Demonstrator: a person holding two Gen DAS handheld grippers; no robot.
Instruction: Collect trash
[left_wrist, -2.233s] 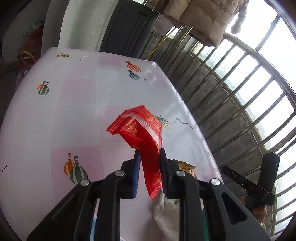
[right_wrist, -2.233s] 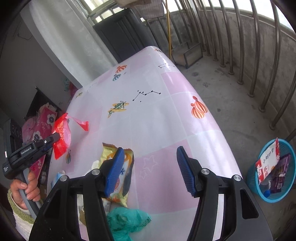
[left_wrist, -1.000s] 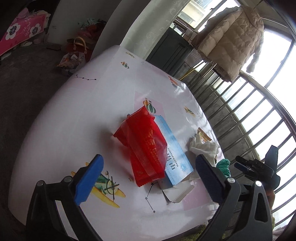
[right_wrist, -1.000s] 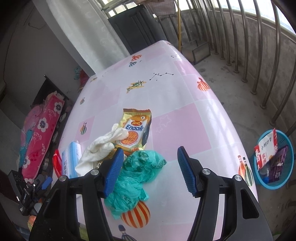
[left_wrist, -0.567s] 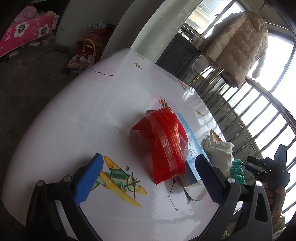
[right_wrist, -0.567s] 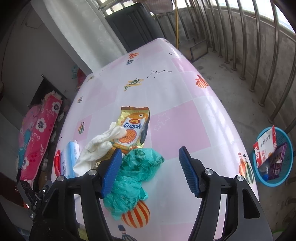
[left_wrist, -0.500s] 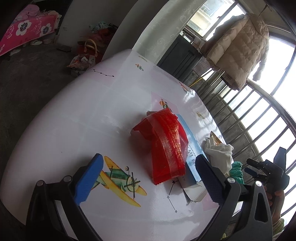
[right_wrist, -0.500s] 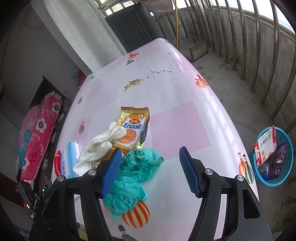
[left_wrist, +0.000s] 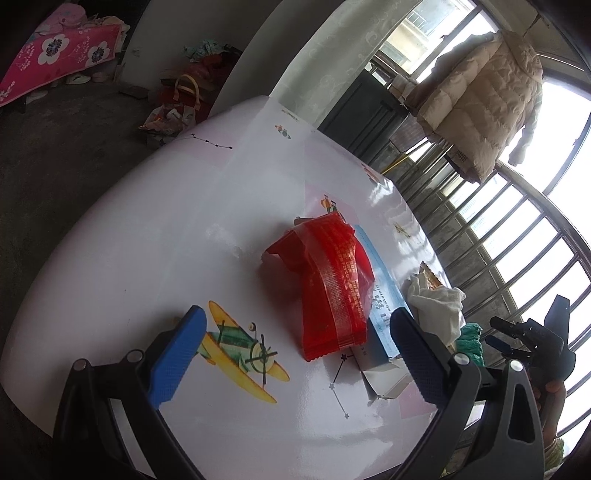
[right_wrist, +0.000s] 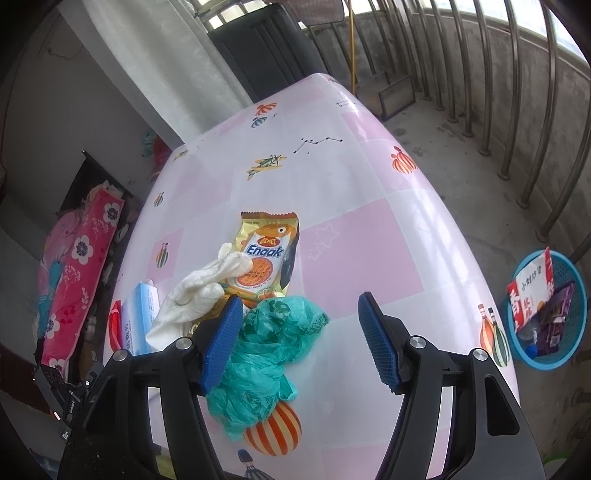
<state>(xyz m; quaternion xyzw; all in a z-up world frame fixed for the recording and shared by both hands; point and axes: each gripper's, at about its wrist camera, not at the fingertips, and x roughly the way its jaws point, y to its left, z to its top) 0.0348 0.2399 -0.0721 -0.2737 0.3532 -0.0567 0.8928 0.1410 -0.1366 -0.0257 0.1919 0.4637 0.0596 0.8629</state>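
- Left gripper (left_wrist: 295, 349): blue pads spread wide, empty, near the red wrapper (left_wrist: 328, 291) lying on the table (left_wrist: 147, 240).
- Right gripper (right_wrist: 301, 341): pads wide apart, empty, over the green bag (right_wrist: 269, 354) beside that wrapper's blue box (right_wrist: 138, 317).

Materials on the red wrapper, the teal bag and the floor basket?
Red wrapper: glossy translucent plastic film, crimped serrated edge. Teal bag: thin crumpled plastic film, soft folds. Blue basket: probably rigid moulded plastic, lattice wall.
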